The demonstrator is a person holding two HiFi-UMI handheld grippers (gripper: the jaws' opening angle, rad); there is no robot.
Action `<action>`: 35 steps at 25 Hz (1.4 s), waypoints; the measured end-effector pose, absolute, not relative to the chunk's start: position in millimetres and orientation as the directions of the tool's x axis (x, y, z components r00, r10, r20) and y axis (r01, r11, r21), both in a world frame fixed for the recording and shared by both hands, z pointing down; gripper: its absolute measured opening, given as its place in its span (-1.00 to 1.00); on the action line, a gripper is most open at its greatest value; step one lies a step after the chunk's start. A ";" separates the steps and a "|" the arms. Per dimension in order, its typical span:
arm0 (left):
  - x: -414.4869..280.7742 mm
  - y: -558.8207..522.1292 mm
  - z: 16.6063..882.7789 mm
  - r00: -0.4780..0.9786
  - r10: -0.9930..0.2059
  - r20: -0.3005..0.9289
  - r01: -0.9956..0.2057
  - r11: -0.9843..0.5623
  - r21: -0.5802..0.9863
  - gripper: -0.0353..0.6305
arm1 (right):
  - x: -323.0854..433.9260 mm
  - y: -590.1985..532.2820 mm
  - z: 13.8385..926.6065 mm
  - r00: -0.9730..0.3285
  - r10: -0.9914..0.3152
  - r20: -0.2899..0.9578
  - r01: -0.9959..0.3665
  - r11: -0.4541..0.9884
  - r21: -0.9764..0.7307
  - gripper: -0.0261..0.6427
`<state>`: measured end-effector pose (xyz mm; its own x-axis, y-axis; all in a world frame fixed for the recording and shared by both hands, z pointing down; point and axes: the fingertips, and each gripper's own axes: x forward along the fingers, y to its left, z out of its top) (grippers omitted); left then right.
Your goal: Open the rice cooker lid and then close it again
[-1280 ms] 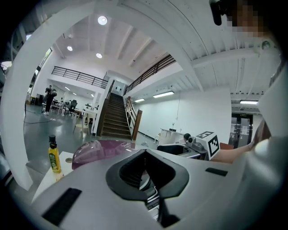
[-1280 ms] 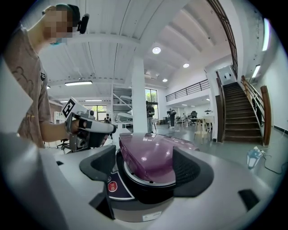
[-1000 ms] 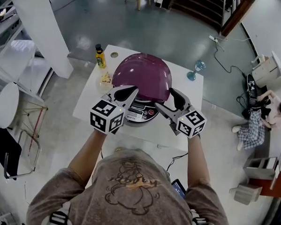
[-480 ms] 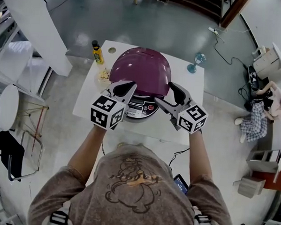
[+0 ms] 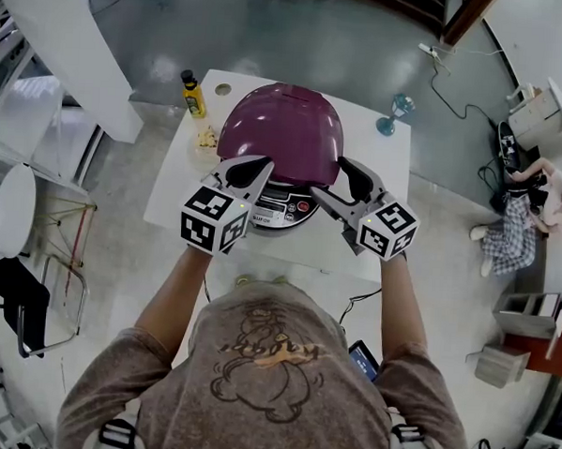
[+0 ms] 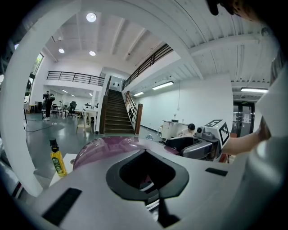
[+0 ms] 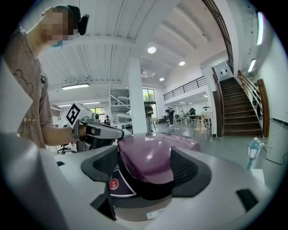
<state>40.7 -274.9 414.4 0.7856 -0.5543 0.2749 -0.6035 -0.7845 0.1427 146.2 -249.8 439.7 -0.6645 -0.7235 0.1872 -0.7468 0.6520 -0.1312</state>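
Right gripper view is the one I'm steering by here. The right hand-held gripper (image 7: 145, 173) has its jaws spread wide and easing closed, with the front of the purple rice cooker lid (image 7: 155, 155) framed between the pads, though I don't see them pressing on it. The lid is down, so by my read the opening step hasn't happened yet. In the head view the rice cooker (image 5: 281, 134) sits mid-table (image 5: 179, 195), dead ahead of both hands. The left hand-held gripper (image 5: 254, 165) is at its front-left, tips pressed together on nothing. Both are about equally near, but the right one is lined up on the lid's front edge (hinge at the far side, I'm guessing), so the lift should go up and away from me.
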 end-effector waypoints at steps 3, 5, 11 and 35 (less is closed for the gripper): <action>40.0 -272.9 418.7 0.785 -0.550 0.285 -0.603 -0.784 0.147 -0.83 | 146.6 -248.9 441.9 -0.663 -0.726 0.184 -0.749 0.644 -0.157 0.13; 40.1 -272.6 421.1 0.786 -0.545 0.293 -0.600 -0.787 0.144 -0.83 | 147.2 -249.2 443.1 -0.660 -0.730 0.179 -0.751 0.637 -0.174 0.12; 39.1 -270.4 429.4 0.785 -0.526 0.326 -0.590 -0.796 0.137 -0.83 | 146.5 -249.1 448.5 -0.656 -0.731 0.187 -0.754 0.627 -0.198 0.10; 41.3 -266.9 464.0 0.746 -0.444 0.496 -0.566 -0.815 0.122 -0.83 | 150.6 -253.5 477.3 -0.624 -0.710 0.326 -0.778 0.601 -0.182 -0.15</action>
